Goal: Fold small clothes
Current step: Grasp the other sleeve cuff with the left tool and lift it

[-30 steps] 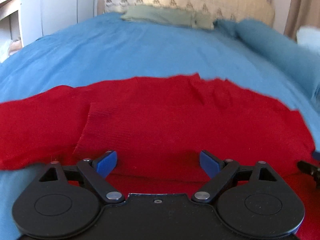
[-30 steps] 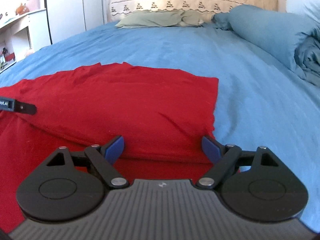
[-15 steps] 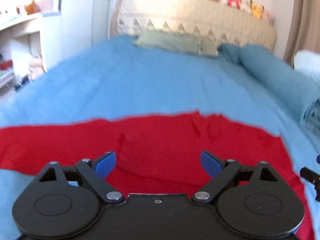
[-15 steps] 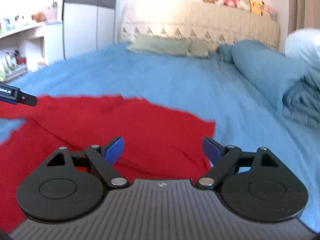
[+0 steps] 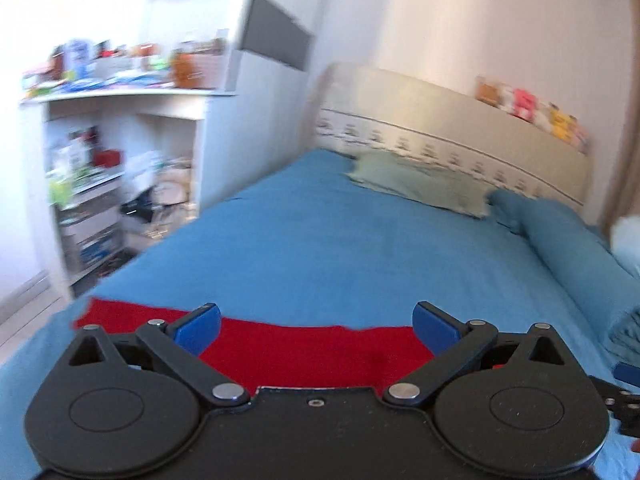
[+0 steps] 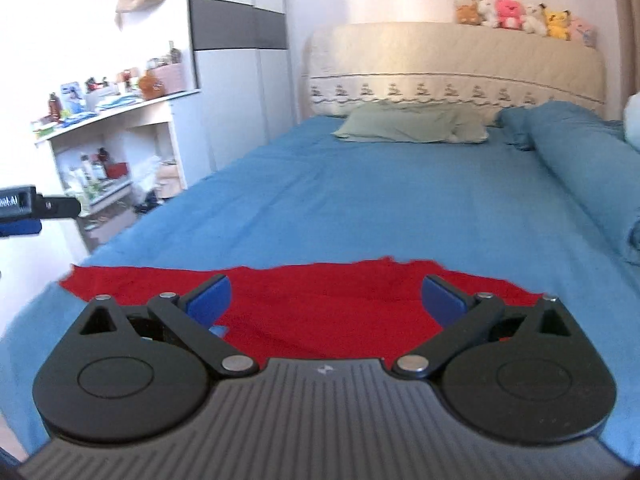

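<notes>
One red garment (image 6: 320, 308) lies low in the frame on one bed (image 6: 380, 200) with a blue sheet. Two hand-held grippers show: the right hand-held gripper (image 6: 325, 298) at the bottom of its own view, and the left hand-held gripper (image 5: 316, 326) likewise in its view. One green pillow (image 6: 412, 124) sits at upper centre, one rolled blue duvet (image 6: 580, 168) at right. About six plush toys (image 6: 524, 14) line the one headboard (image 6: 452, 64).

Both wrist views face the headboard (image 6: 456, 64), sharing the bed (image 5: 360, 248).
</notes>
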A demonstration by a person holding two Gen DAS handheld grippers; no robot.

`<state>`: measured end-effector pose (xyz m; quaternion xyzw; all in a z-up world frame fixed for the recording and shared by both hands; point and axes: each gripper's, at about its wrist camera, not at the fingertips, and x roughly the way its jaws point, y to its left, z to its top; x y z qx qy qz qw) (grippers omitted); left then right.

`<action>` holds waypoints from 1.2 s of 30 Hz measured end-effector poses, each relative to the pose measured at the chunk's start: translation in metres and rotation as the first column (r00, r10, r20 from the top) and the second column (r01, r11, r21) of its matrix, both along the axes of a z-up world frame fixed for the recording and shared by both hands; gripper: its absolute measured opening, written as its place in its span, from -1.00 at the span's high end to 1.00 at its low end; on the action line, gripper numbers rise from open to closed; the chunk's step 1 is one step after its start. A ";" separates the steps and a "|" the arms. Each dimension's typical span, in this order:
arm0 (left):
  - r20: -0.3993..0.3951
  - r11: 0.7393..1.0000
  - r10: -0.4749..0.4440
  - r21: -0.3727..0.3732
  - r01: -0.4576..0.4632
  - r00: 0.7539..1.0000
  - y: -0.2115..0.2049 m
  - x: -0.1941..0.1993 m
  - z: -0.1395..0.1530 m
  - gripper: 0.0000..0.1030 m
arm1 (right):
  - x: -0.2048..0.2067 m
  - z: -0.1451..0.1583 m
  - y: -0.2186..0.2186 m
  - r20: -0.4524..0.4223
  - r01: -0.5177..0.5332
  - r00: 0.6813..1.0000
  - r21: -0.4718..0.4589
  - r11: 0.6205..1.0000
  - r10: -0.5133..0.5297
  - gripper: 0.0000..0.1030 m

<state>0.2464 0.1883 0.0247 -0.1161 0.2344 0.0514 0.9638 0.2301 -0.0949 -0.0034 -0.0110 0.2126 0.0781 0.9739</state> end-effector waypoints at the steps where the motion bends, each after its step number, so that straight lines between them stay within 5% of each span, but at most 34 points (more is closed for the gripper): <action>1: -0.005 1.000 0.025 -0.012 -0.025 1.000 0.017 -0.002 -0.005 -1.00 | 0.001 0.001 0.015 -0.006 -0.009 1.000 0.008 1.000 0.009 -1.00; 9: -0.063 0.959 0.176 -0.214 -0.185 0.982 0.161 -0.012 -0.076 -0.96 | 0.022 -0.022 0.108 -0.079 -0.060 0.995 0.043 0.997 0.063 -1.00; 18: -0.135 0.872 0.228 -0.412 -0.264 0.964 0.243 0.040 -0.163 -0.45 | 0.054 -0.078 0.179 -0.149 -0.104 0.985 -0.082 0.991 0.091 -1.00; 26: -0.155 0.859 0.252 -0.419 -0.294 0.955 0.257 0.078 -0.190 0.08 | 0.075 -0.117 0.192 -0.202 -0.094 0.976 -0.079 0.992 0.077 -1.00; 29: -0.172 0.871 0.276 -0.371 -0.322 0.946 0.256 0.087 -0.191 0.56 | 0.078 -0.125 0.189 -0.211 -0.092 0.975 -0.082 0.992 0.073 -1.00; 30: -0.181 0.874 0.283 -0.355 -0.331 0.942 0.254 0.088 -0.191 0.90 | 0.079 -0.126 0.188 -0.213 -0.090 0.974 -0.083 0.992 0.071 -1.00; 36: -0.158 0.890 0.287 -0.320 -0.324 0.945 0.249 0.084 -0.179 0.92 | 0.083 -0.131 0.175 -0.220 -0.064 0.974 -0.077 0.995 0.046 -1.00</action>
